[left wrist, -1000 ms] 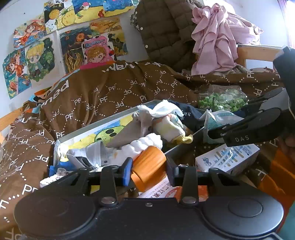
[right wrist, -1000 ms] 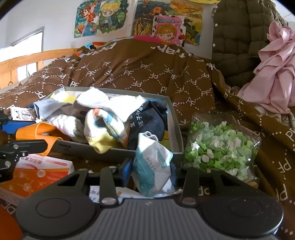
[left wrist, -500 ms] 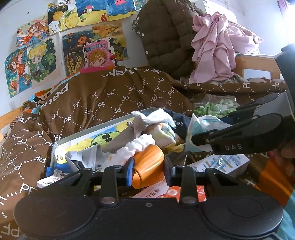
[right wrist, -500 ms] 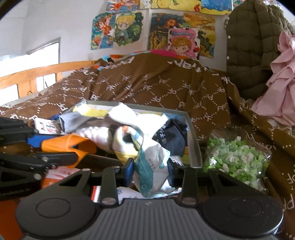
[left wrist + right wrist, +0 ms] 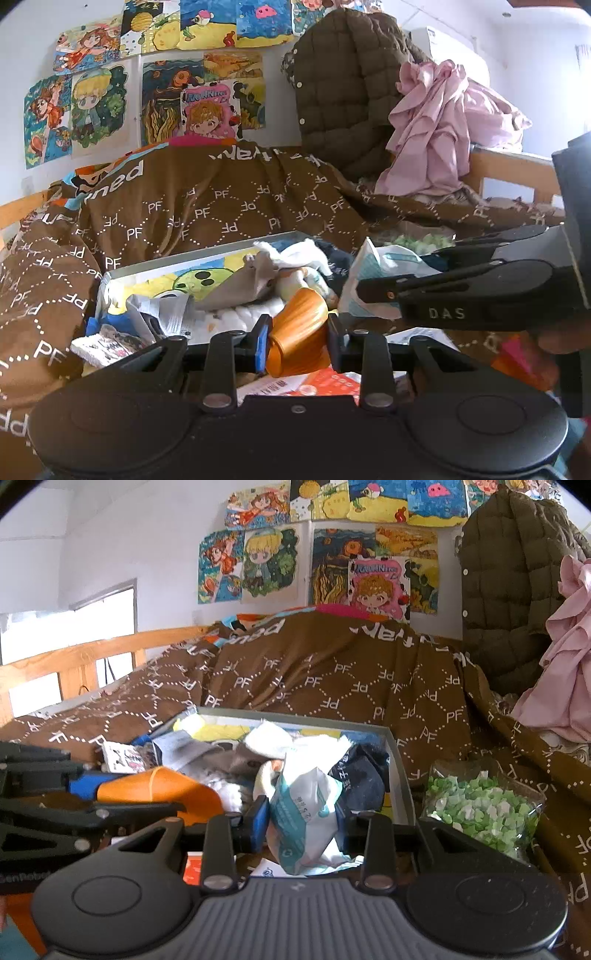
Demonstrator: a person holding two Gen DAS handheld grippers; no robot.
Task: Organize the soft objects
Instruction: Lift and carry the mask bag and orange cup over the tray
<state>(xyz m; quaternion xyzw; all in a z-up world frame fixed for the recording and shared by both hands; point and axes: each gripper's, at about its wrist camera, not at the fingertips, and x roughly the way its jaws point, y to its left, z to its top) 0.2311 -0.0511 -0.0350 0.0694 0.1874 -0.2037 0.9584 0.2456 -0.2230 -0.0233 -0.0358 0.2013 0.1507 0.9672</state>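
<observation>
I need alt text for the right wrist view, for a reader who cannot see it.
The right gripper holds a white and teal packet in front of a shallow box full of socks. At left, the left gripper holds an orange cup; at right lies a bag of green pieces.

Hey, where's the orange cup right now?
The orange cup is clamped on its side in the left gripper, low centre of the left wrist view, before the sock-filled box.

Left gripper (image 5: 298, 341) pointing slightly down, jaws just been closing, pads clamped on orange cup (image 5: 300, 328). Right gripper (image 5: 303, 823) alongside, same downward tilt, jaws just been closing, pinching white-teal packet (image 5: 304, 823). Grippers near each other, each visible side-on in other's view.
</observation>
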